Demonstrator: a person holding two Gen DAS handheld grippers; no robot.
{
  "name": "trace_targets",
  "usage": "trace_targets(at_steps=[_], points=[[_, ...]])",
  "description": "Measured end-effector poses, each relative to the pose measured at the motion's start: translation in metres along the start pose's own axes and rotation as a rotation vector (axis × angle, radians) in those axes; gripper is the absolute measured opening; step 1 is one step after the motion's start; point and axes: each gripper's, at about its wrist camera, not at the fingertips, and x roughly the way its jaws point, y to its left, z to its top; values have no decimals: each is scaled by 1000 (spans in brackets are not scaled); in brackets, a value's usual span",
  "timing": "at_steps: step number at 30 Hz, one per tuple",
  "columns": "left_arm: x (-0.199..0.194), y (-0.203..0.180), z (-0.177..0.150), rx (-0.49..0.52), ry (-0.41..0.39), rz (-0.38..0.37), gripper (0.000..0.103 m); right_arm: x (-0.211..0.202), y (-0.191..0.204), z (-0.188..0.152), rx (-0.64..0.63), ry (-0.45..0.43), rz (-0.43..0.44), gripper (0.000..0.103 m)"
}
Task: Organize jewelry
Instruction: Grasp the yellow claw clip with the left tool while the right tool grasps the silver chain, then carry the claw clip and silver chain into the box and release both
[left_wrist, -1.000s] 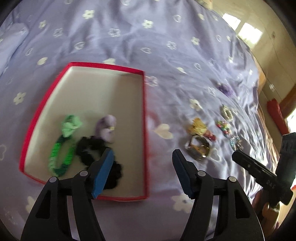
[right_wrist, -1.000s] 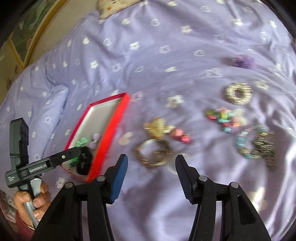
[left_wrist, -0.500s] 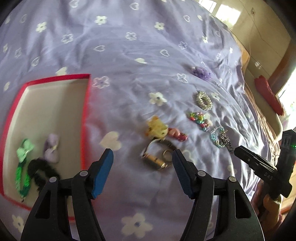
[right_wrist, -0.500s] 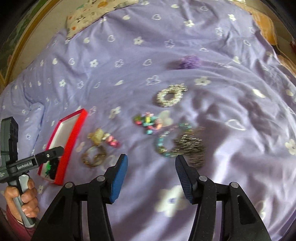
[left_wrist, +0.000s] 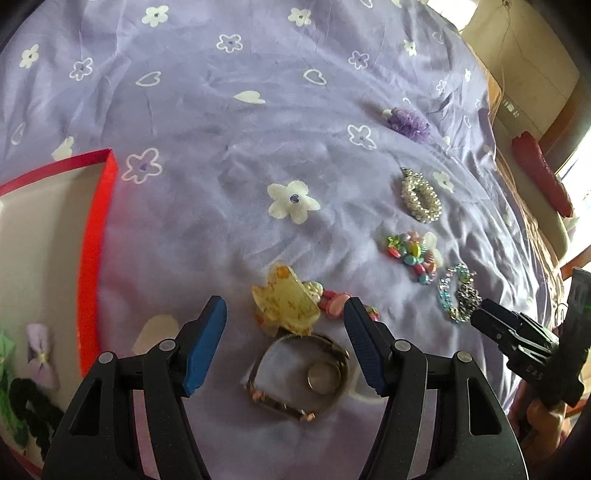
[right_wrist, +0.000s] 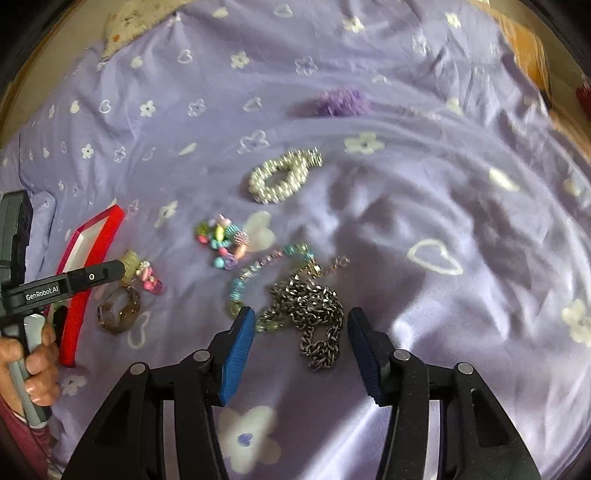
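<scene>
the left tool (left_wrist: 282, 341) hangs spread over the purple bed (left_wrist: 229, 122), nothing pinched; a yellow hair claw (left_wrist: 284, 301) and a gold watch (left_wrist: 306, 373) lie on the cover in the gap between its blue pads, untouched as far as the view shows. the right tool (right_wrist: 301, 350) is partly spread and closing, with a silver chain (right_wrist: 314, 314) lying between its pads, not yet gripped. just left of the chain is a blue bead bracelet (right_wrist: 240, 284); farther off, a coloured bead bracelet (right_wrist: 221, 240), a pearl bracelet (right_wrist: 280, 177) and a purple scrunchie (right_wrist: 340, 101). the red-rimmed box (left_wrist: 94, 236) sits at far left. only the left view shows inside it: a lilac bow (left_wrist: 42, 354) and a black scrunchie (left_wrist: 31, 410). only the right view shows the hand (right_wrist: 29, 365) on the left tool's handle.
</scene>
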Motion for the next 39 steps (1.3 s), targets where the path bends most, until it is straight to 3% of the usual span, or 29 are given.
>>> trace_targets(at_steps=[3,5,7,25,39], points=[[9,4,2,-4,14,-12,51,5,-3,3,1,1,-12,33],[13,5,2,-6,24,-24,35,7,-5,3,10,4,3,23],[15,6,1,-2,30,-31,31,7,-5,3,12,7,18,15],[-37,15,-13,-4,-75,-56,31,-44,33,3,6,-130,107,11],[-88,54,-39,-71,-145,-29,31,-53,110,16,-98,-157,221,11]])
